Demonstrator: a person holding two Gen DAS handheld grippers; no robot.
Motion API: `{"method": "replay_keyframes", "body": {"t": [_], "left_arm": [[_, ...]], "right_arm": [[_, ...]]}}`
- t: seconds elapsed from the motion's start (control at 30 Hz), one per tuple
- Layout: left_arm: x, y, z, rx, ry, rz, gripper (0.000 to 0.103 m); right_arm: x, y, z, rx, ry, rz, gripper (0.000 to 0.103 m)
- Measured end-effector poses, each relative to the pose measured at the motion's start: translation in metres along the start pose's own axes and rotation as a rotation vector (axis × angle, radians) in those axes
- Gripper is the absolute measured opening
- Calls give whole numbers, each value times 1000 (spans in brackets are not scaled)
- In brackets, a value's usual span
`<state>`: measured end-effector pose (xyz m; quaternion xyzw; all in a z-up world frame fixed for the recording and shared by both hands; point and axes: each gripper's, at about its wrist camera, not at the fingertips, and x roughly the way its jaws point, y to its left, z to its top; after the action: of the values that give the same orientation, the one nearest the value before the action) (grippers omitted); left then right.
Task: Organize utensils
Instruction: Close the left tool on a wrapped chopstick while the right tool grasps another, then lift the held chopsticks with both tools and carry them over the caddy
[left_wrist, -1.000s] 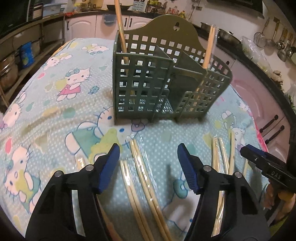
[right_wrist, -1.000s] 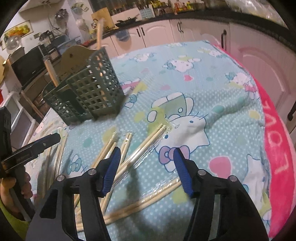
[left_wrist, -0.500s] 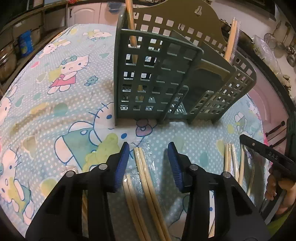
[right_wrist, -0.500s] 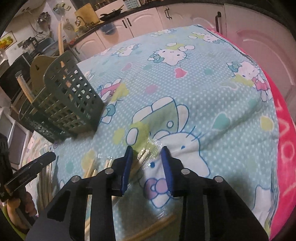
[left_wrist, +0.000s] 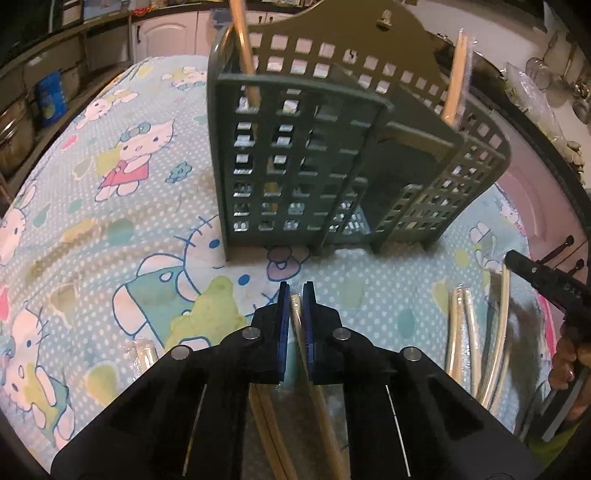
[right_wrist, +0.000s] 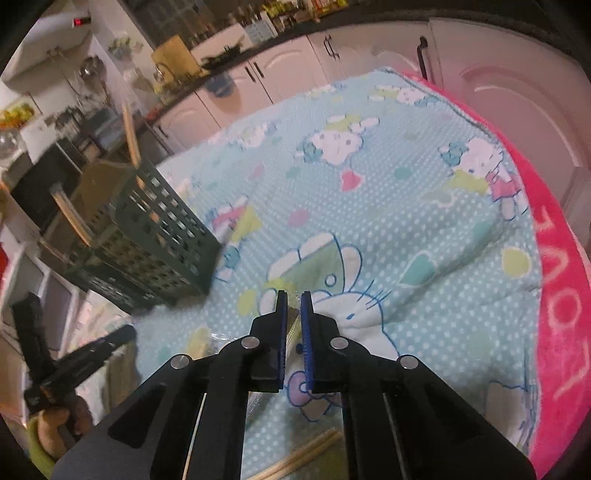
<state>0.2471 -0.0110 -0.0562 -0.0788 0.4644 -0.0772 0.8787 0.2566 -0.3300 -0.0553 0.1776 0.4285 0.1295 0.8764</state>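
Observation:
A dark green slotted utensil holder (left_wrist: 295, 166) stands on the cartoon-print cloth, with one chopstick (left_wrist: 243, 48) upright in its left compartment and a wrapped pair (left_wrist: 456, 74) at its right. My left gripper (left_wrist: 293, 286) is just in front of it, jaws closing tight, pads pressing a wrapped chopstick pair (left_wrist: 325, 424) lying on the cloth. My right gripper (right_wrist: 291, 295) is closing likewise on another wrapped pair (right_wrist: 293, 321), with the holder (right_wrist: 159, 236) to its left.
More wrapped chopsticks (left_wrist: 461, 332) lie to the right of the left gripper, and a bare pair (right_wrist: 306, 450) sits under the right one. A pink blanket edge (right_wrist: 554, 258) borders the cloth. Kitchen cabinets (right_wrist: 369, 55) and counters surround the table.
Both grippers went from wide open to shut, each onto a wrapped chopstick pair. Both also moved forward, the left one closer to the holder.

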Motion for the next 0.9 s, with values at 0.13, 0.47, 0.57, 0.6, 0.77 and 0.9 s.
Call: {"method": "replay_keyframes", "body": {"t": [0.13, 0.47, 0.57, 0.6, 0.77, 0.9], "left_arm": [[-12, -2, 3, 2, -36, -27, 2], [-57, -21, 19, 49, -141, -100, 1], [-71, -27, 22, 62, -166, -110, 1], [-74, -28, 23, 64, -173, -111, 1], [-95, -29, 26, 63, -210, -133, 1], [-111, -31, 30, 68, -237, -149, 1]], "right_arm": [[-22, 4, 1, -11, -47, 20, 6], [-72, 26, 3, -71, -176, 19, 2], [-81, 31, 4, -83, -193, 26, 2], [-85, 33, 5, -90, -202, 26, 2], [-100, 45, 5, -121, -229, 44, 2], [-109, 58, 6, -148, -246, 58, 2]]}}
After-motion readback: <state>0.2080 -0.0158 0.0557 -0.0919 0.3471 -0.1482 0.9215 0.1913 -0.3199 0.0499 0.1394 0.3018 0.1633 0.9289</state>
